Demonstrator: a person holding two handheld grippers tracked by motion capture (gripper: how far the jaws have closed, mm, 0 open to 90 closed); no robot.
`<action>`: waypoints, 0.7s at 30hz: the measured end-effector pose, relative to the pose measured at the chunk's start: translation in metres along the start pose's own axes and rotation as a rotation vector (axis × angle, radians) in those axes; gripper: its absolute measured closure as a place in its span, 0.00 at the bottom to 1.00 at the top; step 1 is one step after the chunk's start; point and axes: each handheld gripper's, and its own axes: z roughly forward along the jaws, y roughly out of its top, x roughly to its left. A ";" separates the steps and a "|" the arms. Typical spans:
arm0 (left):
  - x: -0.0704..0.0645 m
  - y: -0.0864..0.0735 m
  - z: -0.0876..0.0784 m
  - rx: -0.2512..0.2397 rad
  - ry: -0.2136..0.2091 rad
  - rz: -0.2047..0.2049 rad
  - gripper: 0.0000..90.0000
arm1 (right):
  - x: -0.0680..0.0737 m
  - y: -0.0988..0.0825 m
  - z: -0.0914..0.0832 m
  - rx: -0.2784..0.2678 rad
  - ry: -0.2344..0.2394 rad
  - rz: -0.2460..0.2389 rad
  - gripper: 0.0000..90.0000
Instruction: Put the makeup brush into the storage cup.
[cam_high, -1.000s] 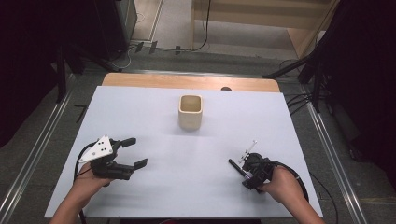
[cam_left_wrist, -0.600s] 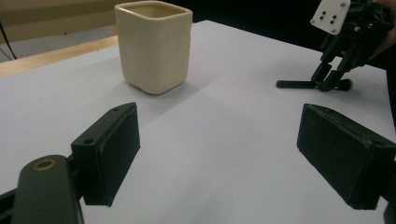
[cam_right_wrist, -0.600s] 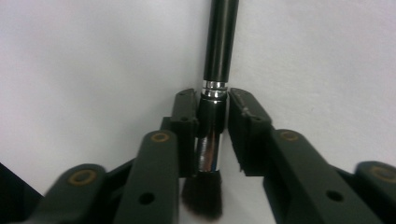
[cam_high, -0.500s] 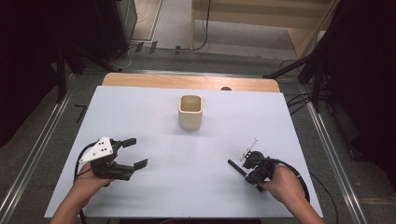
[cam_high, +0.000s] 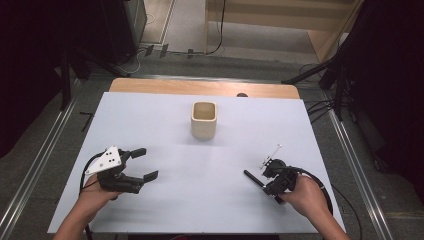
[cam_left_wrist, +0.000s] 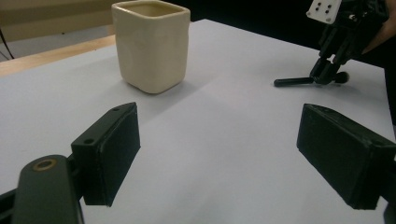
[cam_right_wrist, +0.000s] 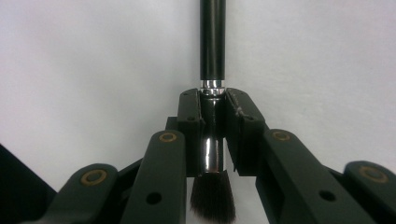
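Brush (cam_right_wrist: 212, 70) sits tight between my right fingers (cam_right_wrist: 190, 135), squeezed on shiny metal part. Those fingers just closed on it. Black handle pokes out ahead, low over white worktop (cam_high: 165, 120); dark bristles point back at me. Right gripper (cam_high: 274, 176) near right front of worktop. Left gripper (cam_high: 140, 164) wide open, holding nothing, near left front. Cream cup (cam_high: 204, 120) stands upright in middle, well apart from both.

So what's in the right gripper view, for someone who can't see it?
The right gripper has its two black jaws shut on a makeup brush at its shiny metal collar. The black handle points straight away over the white table, and the dark bristles hang near the camera.
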 end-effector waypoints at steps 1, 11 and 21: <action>0.000 0.000 0.000 0.000 0.000 0.000 0.16 | -0.001 0.000 -0.002 -0.015 0.010 0.008 0.86; -0.001 0.001 0.000 0.000 -0.006 -0.002 0.16 | -0.011 -0.001 -0.024 -0.196 0.077 0.033 0.86; -0.001 0.001 0.001 0.004 -0.017 -0.009 0.16 | -0.016 0.005 -0.033 -0.357 0.142 0.023 0.86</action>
